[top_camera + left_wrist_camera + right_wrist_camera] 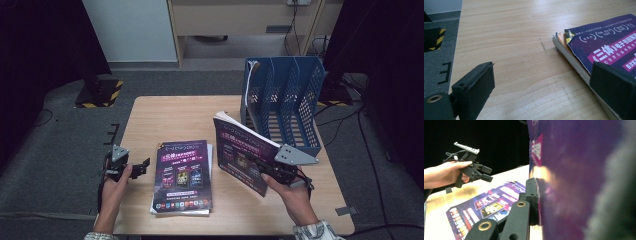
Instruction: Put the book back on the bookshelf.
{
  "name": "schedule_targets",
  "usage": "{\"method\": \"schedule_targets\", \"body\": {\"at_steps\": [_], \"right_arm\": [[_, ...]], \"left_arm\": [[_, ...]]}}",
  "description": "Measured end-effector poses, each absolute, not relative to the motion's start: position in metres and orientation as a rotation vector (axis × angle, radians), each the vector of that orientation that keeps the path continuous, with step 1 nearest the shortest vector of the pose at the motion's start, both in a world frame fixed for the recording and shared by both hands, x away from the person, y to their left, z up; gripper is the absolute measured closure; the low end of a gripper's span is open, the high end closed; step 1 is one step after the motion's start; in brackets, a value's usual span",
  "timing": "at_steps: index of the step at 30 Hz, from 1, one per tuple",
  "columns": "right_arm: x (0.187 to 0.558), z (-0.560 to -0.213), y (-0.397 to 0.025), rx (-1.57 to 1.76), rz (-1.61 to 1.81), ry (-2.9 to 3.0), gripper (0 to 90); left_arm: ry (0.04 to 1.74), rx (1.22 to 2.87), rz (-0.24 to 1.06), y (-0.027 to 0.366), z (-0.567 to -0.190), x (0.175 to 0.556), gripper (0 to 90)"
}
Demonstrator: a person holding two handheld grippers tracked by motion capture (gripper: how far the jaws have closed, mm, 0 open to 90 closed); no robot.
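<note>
A purple-covered magazine (235, 150) is held tilted on edge above the right half of the table, with my right gripper (254, 162) shut on its lower edge. In the right gripper view that cover (574, 182) is blurred and very close, pressed against my right gripper (537, 202). A stack of similar magazines (182, 175) lies flat at the table's middle front. My left gripper (144, 167) hovers open just left of the stack, holding nothing. In the left gripper view its jaws (544, 87) stand wide apart, the right one over the corner of the stack (604, 45).
A blue slotted file rack (285, 100) stands at the table's back right, just behind the held magazine. The wooden table (170, 120) has bare room at the back left. A black stand base with hazard stripes (102, 92) sits on the floor beyond the left edge.
</note>
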State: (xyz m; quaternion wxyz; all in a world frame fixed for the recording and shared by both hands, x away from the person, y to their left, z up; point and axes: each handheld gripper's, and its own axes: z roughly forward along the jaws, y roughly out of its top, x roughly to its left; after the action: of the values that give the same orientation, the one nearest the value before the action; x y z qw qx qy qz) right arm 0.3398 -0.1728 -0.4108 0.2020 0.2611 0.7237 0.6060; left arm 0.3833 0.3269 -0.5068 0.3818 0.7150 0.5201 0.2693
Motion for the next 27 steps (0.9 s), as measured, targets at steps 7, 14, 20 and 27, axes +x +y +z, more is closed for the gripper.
{"method": "schedule_targets", "body": {"at_steps": [7, 14, 20, 27], "right_arm": [[0.331, -0.409, -0.19, 0.757, 1.683, 2.003, 82.8], [0.326, -0.409, -0.205, 0.792, 1.665, 1.997, 82.8], [0.319, -0.405, -0.217, 0.813, 1.66, 1.972, 82.8], [0.308, -0.397, -0.231, 0.835, 1.674, 1.935, 82.8]], "left_arm": [[1.323, 1.836, 0.687, 0.325, -0.508, 0.384, 5.6], [1.323, 1.835, 0.69, 0.325, -0.508, 0.383, 5.6], [1.324, 1.839, 0.691, 0.325, -0.508, 0.384, 5.6], [1.321, 1.839, 0.689, 0.324, -0.508, 0.384, 5.6]]}}
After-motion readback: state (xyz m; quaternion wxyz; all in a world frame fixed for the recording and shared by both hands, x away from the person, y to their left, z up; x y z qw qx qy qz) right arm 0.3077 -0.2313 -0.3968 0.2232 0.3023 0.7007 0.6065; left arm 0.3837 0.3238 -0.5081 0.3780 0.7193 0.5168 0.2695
